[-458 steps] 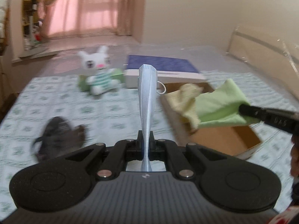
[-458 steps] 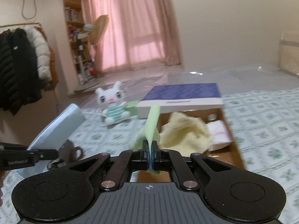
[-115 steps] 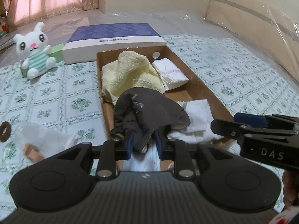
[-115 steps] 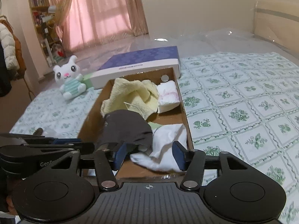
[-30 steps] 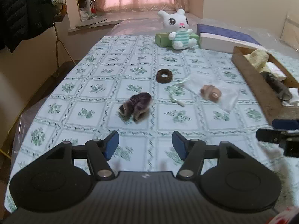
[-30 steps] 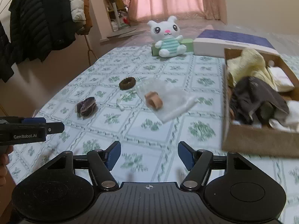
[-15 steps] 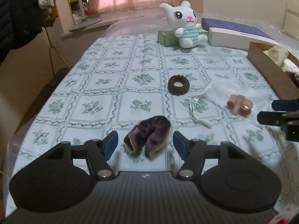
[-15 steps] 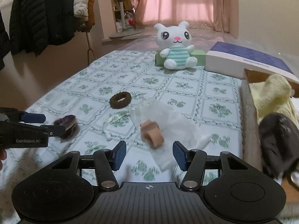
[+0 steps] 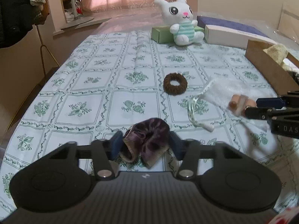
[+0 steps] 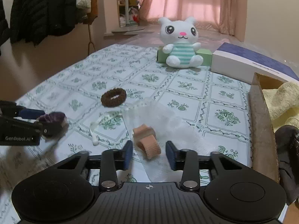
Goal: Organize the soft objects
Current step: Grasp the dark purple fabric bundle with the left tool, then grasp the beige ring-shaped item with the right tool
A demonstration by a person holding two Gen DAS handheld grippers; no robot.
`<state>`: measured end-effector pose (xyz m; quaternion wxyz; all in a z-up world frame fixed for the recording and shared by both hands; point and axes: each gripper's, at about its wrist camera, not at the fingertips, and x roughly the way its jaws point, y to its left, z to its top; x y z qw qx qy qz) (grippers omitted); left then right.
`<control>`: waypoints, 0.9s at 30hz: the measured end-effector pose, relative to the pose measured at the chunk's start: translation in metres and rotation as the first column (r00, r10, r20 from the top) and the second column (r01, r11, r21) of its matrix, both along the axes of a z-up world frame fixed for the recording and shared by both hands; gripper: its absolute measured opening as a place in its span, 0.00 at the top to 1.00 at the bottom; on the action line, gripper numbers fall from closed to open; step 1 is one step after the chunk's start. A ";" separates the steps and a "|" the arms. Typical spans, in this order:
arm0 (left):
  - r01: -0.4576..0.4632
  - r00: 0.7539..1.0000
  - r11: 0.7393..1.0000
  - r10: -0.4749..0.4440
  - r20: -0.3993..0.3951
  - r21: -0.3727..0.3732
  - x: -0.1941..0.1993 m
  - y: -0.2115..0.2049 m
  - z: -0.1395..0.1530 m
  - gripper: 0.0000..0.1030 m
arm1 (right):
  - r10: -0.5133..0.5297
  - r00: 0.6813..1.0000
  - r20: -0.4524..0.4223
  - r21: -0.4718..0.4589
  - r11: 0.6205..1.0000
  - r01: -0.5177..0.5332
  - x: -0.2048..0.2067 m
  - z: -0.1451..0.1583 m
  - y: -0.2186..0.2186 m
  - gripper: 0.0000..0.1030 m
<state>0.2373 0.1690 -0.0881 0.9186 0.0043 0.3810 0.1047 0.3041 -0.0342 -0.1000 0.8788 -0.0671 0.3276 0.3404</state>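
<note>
Left gripper (image 9: 146, 145) tilting downward toward table, jaws closing, purple scrunchie (image 9: 147, 136) sitting between blue pads (image 9: 116, 144); pads appearing right against its sides, firm press not certain. Right gripper (image 10: 149, 154) also tilting downward, jaws closing, tan elastic band (image 10: 147, 143) lying between pads, gap showing on both sides. Grippers working side by side, near each other, each one's tip showing at edge of other's view. No hand or sleeve showing clearly.
</note>
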 end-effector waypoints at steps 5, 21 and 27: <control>-0.008 1.000 1.000 0.008 0.019 -0.010 -0.002 0.000 0.001 0.75 | 0.021 0.999 0.028 -0.023 1.000 -0.020 -0.004 -0.004 0.002 0.88; -0.027 0.997 0.999 0.028 0.067 -0.022 -0.016 -0.009 0.032 0.80 | 0.011 0.998 0.059 0.068 0.998 -0.015 -0.028 0.033 -0.010 0.96; 0.016 0.993 1.000 -0.014 0.118 -0.014 -0.023 -0.027 0.057 0.80 | -0.020 0.998 0.063 0.113 0.994 0.013 -0.039 0.049 -0.029 0.96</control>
